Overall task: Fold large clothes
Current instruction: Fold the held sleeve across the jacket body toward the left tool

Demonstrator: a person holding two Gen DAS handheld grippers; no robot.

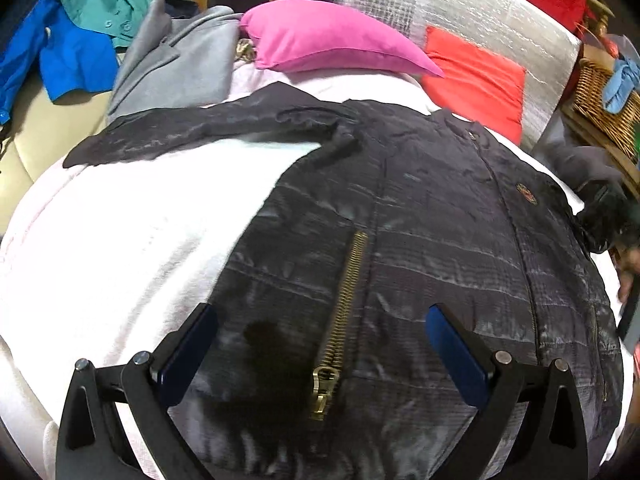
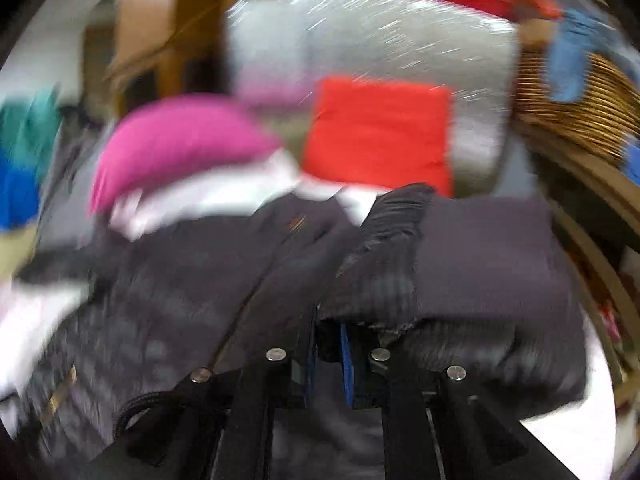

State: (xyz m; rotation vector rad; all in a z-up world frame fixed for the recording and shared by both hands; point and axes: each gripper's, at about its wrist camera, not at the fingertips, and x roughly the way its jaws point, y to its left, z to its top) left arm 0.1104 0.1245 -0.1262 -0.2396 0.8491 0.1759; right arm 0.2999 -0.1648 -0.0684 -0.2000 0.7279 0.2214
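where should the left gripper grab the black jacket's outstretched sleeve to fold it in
Grip the sleeve near its cuff end, coming down from above. It lies flat and straight on the white cover, clear of the body, so the open left gripper could probably pinch its edge there.

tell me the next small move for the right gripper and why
Probably carry the sleeve across onto the jacket body and lay it flat. The right gripper looks shut on that dark fabric, one sleeve still lies stretched out, and the left gripper hovers open over the zipper.
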